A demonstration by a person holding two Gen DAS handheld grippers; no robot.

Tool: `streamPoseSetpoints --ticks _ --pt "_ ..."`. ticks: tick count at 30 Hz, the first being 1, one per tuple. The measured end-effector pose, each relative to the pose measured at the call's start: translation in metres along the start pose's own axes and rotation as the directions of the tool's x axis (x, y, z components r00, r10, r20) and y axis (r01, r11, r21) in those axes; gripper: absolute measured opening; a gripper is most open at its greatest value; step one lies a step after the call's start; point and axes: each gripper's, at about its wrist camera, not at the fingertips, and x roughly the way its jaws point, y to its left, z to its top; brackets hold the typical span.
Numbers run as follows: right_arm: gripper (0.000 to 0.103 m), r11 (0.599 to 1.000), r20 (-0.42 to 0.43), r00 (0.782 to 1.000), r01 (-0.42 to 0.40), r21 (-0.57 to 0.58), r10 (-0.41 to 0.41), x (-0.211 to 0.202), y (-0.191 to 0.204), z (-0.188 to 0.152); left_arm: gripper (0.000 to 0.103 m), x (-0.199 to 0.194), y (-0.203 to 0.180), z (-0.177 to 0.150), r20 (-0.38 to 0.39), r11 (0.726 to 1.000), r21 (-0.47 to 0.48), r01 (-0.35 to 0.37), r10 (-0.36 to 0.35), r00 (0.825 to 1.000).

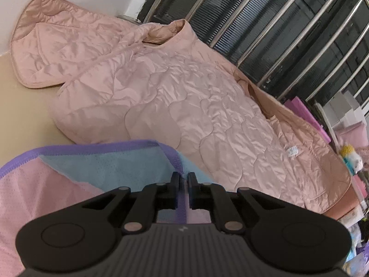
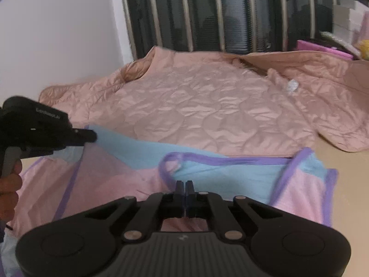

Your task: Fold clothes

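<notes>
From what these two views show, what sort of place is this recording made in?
Probably a room in a home, though that is a guess. A quilted pink jacket and a pink-and-blue mesh garment lie on a beige surface, with a barred window behind and stacked boxes beside it.

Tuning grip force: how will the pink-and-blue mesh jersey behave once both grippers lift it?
Probably floppy: the mesh jersey sags between the left gripper and right gripper. Likely light, since the fabric looks thin and perforated. The purple trim curls loosely, so edges may shift.

White wall (image 2: 57,34), dark window behind steel bars (image 1: 272,20), beige surface (image 1: 25,106)
</notes>
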Motion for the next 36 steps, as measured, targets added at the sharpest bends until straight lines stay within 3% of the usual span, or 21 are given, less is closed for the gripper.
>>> streamPoseSetpoints --ticks 4,9,12,14,16,23,29,32,34,36 --pt "0.002 1.000 -0.003 1.000 0.029 0.003 -0.029 -0.013 -0.008 -0.006 0.009 -0.003 -0.005 -0.007 0.000 0.999 0.034 -0.015 0.015 1.000" --pt "0.023 1.000 0.038 0.999 -0.030 -0.003 0.030 -0.006 0.002 0.010 0.018 -0.007 -0.014 -0.013 0.001 0.997 0.080 -0.009 0.009 1.000" --pt "0.023 0.998 -0.007 0.998 -0.057 -0.006 0.057 0.018 0.013 0.017 0.018 -0.002 -0.016 -0.020 -0.037 0.994 0.112 -0.007 0.012 0.999" --pt "0.007 0.997 -0.043 0.996 -0.073 -0.002 0.073 0.032 0.018 0.019 0.018 0.002 -0.019 -0.024 -0.058 0.989 0.149 -0.017 0.026 0.998" --pt "0.003 0.998 -0.034 0.998 -0.060 0.000 0.060 0.027 0.017 0.014 0.018 0.003 -0.022 -0.026 -0.054 0.984 0.178 -0.029 0.039 0.998" --pt "0.003 0.994 0.026 0.999 0.021 0.104 -0.024 -0.015 -0.021 -0.010 0.018 0.002 -0.020 -0.025 -0.056 0.985 0.168 -0.028 0.038 0.998" --pt "0.005 0.993 -0.011 1.000 -0.009 0.114 0.010 -0.018 -0.029 -0.021 0.020 -0.016 -0.022 -0.025 -0.042 0.987 0.160 -0.006 0.013 0.999" --pt "0.012 0.990 0.031 0.999 -0.025 0.138 0.021 -0.037 -0.037 -0.017 0.028 -0.036 -0.027 -0.026 -0.028 0.983 0.185 0.016 -0.011 1.000" --pt "0.021 0.984 0.096 0.995 -0.027 0.176 0.010 -0.063 -0.054 -0.014 0.030 -0.050 -0.032 -0.030 -0.021 0.978 0.207 0.040 -0.036 0.999" --pt "0.024 0.976 0.150 0.989 -0.019 0.215 -0.014 -0.091 -0.077 -0.011 0.031 -0.059 -0.037 -0.037 -0.033 0.968 0.243 0.068 -0.062 0.998"
